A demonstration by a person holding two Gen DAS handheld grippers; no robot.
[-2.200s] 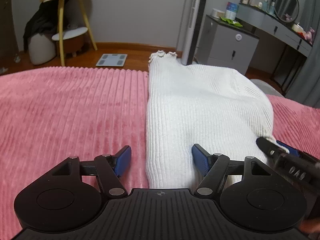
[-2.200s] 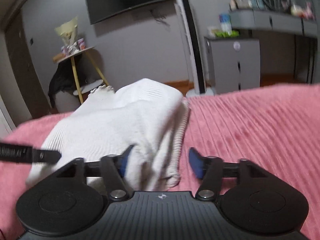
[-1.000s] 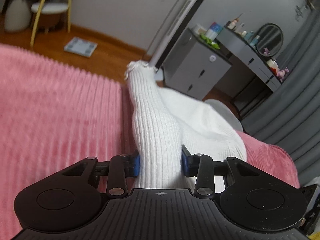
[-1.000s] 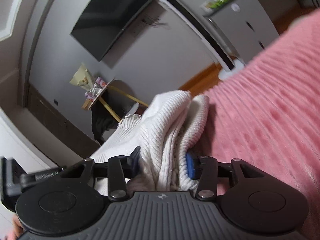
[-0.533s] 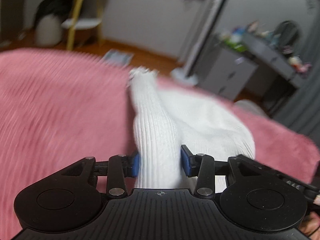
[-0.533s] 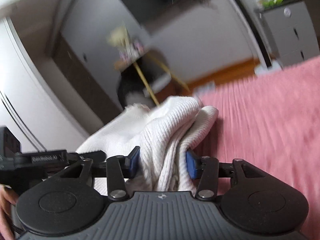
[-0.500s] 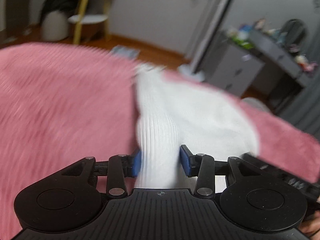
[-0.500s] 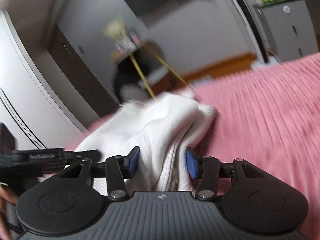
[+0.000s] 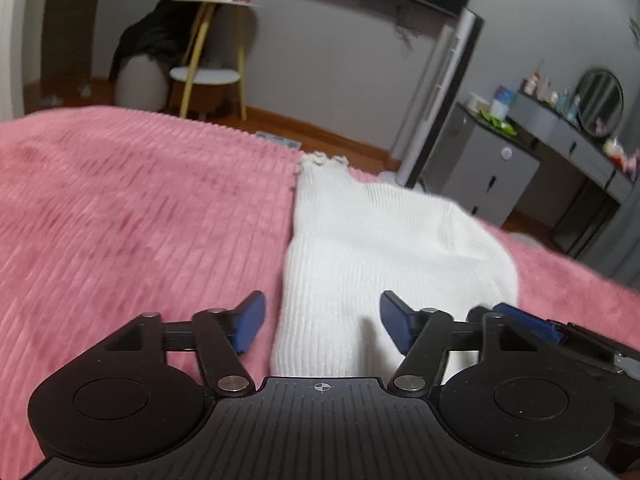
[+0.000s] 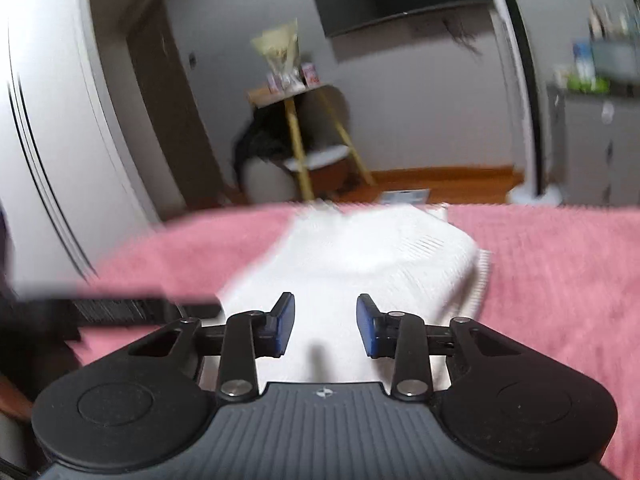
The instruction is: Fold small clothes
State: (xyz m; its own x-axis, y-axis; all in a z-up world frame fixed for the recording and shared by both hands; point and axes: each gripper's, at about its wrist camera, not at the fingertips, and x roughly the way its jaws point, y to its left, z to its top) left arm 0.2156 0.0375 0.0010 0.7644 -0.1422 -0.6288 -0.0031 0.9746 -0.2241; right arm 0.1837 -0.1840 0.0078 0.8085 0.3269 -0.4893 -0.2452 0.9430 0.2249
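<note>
Lengthwise, white knit garment (image 9: 360, 248), cuff (image 9: 320, 162) away.

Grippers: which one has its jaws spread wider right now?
The left gripper: its jaws are opening, clear of the white knit. The right gripper stands narrower, closing.

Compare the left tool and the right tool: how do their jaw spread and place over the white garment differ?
The left tool's jaws stand wide and are opening; the right tool's stand narrower and are closing. The left tool straddles the white garment's edge, one pad over the pink bedspread; the right tool sits wholly over the garment. Shared: blue pads, neither pressing fabric.
</note>
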